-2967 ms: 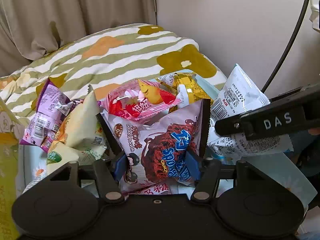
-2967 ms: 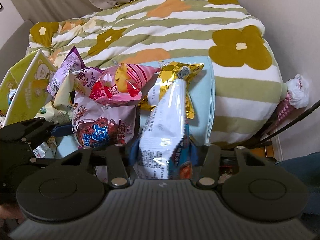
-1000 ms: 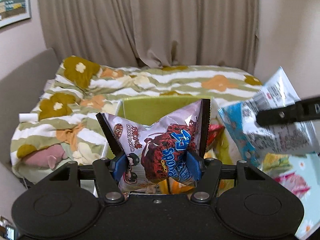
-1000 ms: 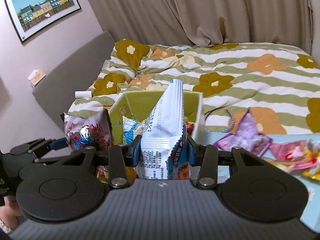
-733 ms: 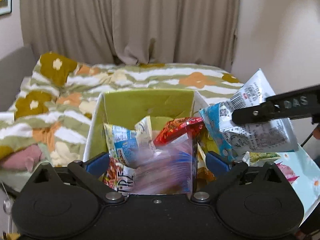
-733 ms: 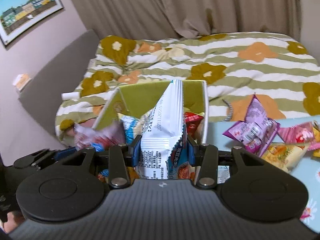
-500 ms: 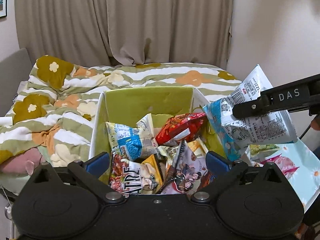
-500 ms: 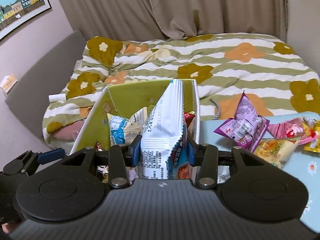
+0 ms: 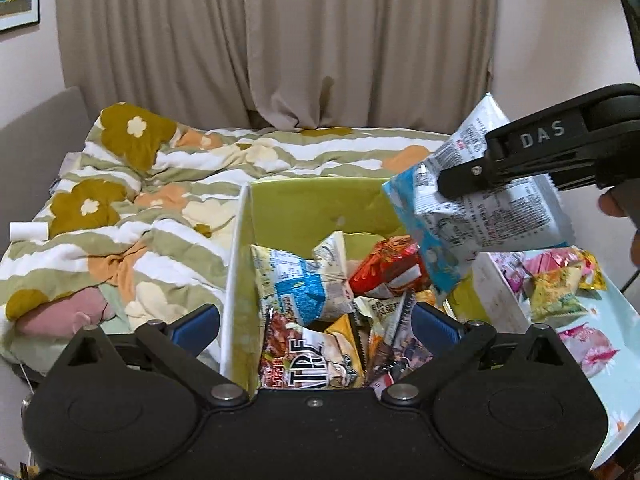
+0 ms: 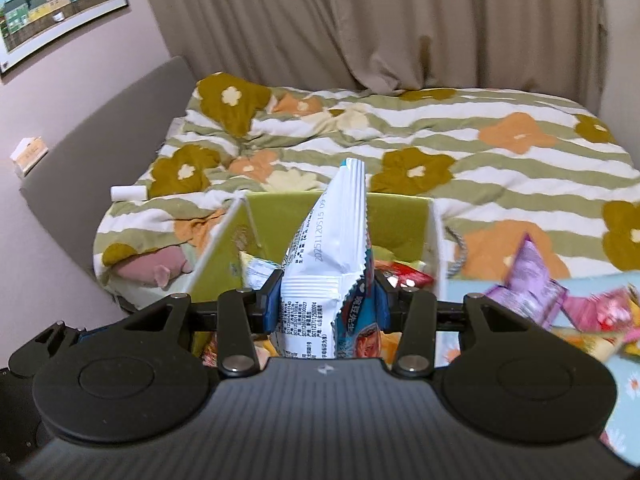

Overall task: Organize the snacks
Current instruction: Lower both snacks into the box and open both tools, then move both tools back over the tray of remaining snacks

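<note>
Snack packet held over a green box beside the bed

The white-and-blue packet is pinched upright by the right gripper above the green box; the left gripper is spread wide and empty over the packets inside.

glossy plastic snack packets, cloth quilt

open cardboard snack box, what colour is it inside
Lime green inside the open cardboard snack box, with white outer walls; clearest in the left wrist view.
</note>
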### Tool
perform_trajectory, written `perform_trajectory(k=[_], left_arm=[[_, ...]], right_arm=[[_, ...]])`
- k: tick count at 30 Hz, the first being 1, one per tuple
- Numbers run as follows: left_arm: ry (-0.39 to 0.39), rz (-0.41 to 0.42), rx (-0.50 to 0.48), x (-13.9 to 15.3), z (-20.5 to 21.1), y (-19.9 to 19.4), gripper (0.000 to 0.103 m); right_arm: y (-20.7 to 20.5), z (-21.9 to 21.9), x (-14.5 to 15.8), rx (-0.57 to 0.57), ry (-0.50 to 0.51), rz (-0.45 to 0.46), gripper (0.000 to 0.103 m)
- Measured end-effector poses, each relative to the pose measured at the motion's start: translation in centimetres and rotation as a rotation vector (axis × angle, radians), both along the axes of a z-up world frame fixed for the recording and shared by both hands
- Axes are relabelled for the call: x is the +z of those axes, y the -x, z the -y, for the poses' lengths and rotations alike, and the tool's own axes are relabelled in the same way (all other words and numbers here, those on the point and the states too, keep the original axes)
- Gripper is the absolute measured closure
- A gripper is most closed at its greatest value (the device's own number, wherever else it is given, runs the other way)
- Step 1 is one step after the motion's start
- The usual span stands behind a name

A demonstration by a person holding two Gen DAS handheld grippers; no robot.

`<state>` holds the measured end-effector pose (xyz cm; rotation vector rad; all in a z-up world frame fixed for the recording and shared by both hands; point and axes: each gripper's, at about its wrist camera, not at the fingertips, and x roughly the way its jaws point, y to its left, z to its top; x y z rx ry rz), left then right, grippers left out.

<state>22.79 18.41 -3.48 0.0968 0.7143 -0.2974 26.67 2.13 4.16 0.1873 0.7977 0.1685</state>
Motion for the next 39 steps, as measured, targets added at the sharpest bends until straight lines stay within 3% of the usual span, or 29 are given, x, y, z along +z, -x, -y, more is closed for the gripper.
perform_trajectory(k=[2,3,4,5,17,27,33,39], left_arm=[[-0.008,-0.003,0.007,-0.1,-0.2,-0.3,0.000],[-0.016,-0.004,0.011,-0.1,-0.2,-0.4,0.000],[-0.021,-0.005,0.015,-0.2,-0.2,-0.5,0.000],[-0.023,-0.008,0.019,-0.3,-0.3,-0.6,0.000],[-0.026,-0.035,0.021,-0.7,-0.4,-0.1,0.000],[-0.023,-0.017,0.003,0.8,0.4,1.0,0.000],[-0.015,0.015,-0.005,2.5,2.3,2.3,0.000],[-0.019,0.047,-0.026,3.5,6.2,4.6,0.000]], right_arm=[[-0.7,-0.3,-0.4,0.012,-0.028,0.003,0.040],[-1.0,-0.4,-0.5,0.019,-0.047,0.007,0.030],[-1.2,-0.4,-0.7,0.024,-0.063,0.005,0.009],[-1.4,-0.3,-0.9,0.023,-0.074,0.003,0.000],[0.5,0.2,-2.1,0.013,-0.056,0.053,0.000],[3.5,1.1,-0.6,-0.024,-0.053,0.061,0.000],[5.6,3.5,1.1,-0.054,-0.032,0.084,0.000],[8.4,8.5,2.7,-0.096,-0.027,0.117,0.000]])
